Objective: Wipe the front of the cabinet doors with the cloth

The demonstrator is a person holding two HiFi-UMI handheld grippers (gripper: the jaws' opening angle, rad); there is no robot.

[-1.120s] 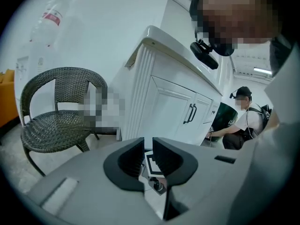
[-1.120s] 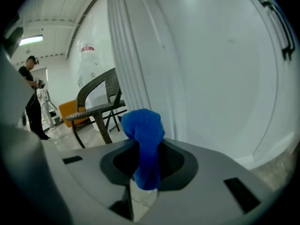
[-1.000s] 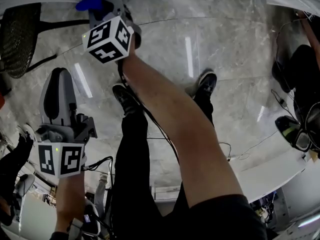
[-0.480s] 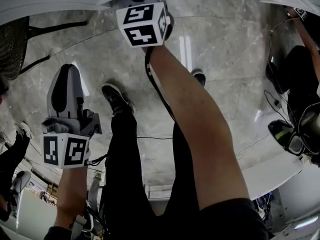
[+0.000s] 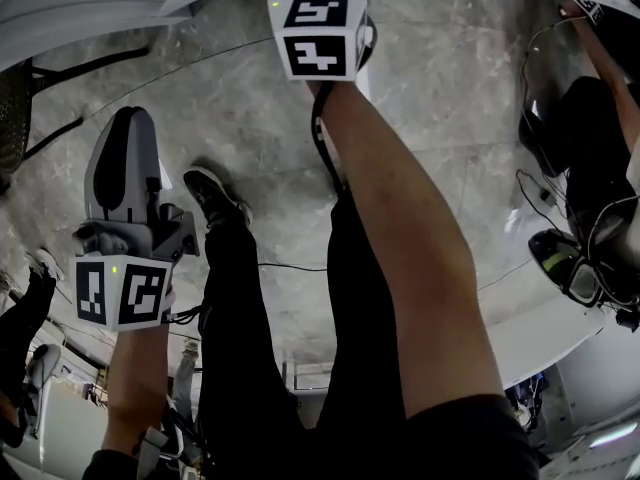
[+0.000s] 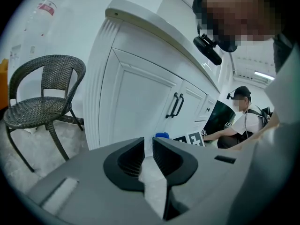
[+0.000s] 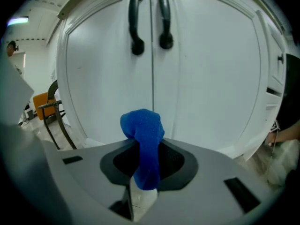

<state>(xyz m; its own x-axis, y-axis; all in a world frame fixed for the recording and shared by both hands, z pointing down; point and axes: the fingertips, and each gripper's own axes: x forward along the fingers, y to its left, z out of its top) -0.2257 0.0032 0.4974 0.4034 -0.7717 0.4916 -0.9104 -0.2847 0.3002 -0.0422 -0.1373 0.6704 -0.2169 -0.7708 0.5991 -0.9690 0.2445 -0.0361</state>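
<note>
The right gripper (image 7: 148,150) is clamped on a bunched blue cloth (image 7: 142,128), which is held up before the two white panelled cabinet doors (image 7: 211,78), low beneath their black handles (image 7: 136,27); it may be touching them, but the view leaves that unclear. The left gripper (image 6: 148,154) hangs apart near a dark wicker chair (image 6: 42,102), its jaws almost together and empty.
</note>
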